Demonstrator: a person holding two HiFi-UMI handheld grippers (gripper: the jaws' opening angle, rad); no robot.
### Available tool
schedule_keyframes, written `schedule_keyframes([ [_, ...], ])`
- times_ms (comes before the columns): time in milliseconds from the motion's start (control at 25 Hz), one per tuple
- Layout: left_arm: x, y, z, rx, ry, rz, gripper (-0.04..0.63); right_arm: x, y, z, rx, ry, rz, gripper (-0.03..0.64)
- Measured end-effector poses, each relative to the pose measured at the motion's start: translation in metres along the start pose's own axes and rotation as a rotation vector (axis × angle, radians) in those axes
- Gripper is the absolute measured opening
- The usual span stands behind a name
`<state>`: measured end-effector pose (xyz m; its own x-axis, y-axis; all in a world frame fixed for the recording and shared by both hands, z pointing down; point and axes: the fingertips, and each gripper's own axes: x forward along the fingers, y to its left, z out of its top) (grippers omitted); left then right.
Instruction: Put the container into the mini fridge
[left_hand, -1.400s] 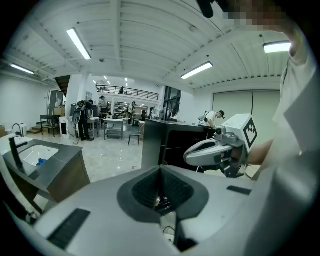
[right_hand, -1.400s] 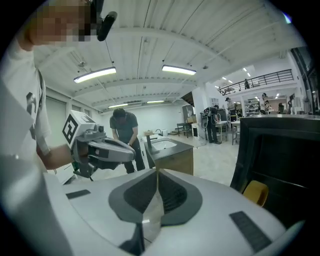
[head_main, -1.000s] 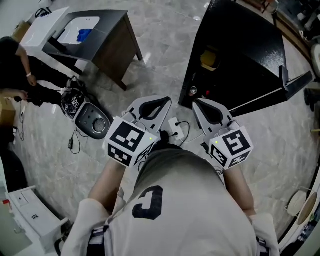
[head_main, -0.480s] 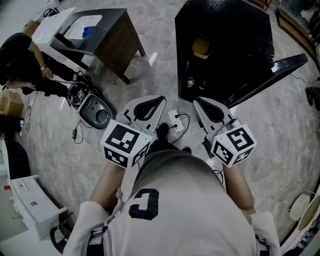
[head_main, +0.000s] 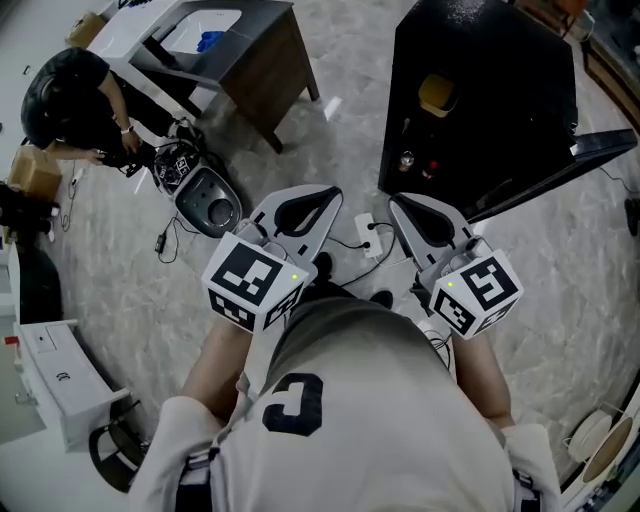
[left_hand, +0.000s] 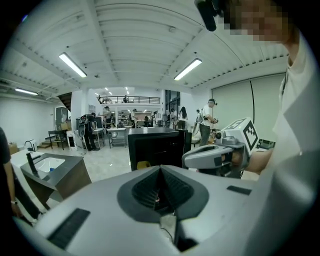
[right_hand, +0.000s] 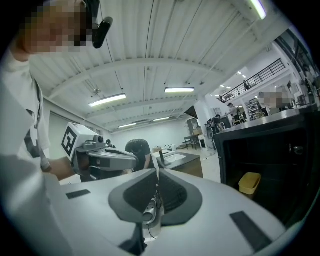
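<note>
**Container already in the mini fridge; both claws shut and empty**

The yellow container (head_main: 437, 95) is seen on an upper shelf inside the black mini fridge (head_main: 500, 60), towards the fridge's left wall. Two small items are made out on the shelf below it, too small to name. The fridge door (head_main: 600, 150) is swung wide open to the fridge's right.

The left claw (head_main: 322, 200) and the right claw (head_main: 402, 205) are held side by side in front of the fridge's open mouth, well short of it and close to the person's chest. In each gripper view the jaws are pressed together with nothing caught between them.

Over the last second little is altered. Only the head view is swung slightly, so the fridge is shifted in the picture. The container is kept in the same spot on its shelf, and both claws are kept closed and outside the fridge. From this the placing is judged done, with only the door perhaps left to be shut.
</note>
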<state>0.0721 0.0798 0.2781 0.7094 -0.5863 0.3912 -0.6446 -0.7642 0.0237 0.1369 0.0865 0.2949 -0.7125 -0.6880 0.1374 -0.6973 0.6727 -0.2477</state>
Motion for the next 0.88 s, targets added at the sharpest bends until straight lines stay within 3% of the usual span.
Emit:
schedule_keyframes([
  [160, -0.008, 0.026, -0.006, 0.013, -0.007, -0.008, 0.054, 0.029, 0.009, -0.001, -0.006, 0.023, -0.002, 0.037],
  [560, -0.022, 0.130, -0.037, -0.063, -0.020, -0.086, 0.054, 0.136, 0.029, -0.002, -0.043, 0.119, -0.029, 0.037],
  [880, -0.024, 0.199, -0.047, -0.036, -0.004, -0.125, 0.054, 0.203, 0.033, -0.005, -0.017, 0.144, -0.063, 0.036],
])
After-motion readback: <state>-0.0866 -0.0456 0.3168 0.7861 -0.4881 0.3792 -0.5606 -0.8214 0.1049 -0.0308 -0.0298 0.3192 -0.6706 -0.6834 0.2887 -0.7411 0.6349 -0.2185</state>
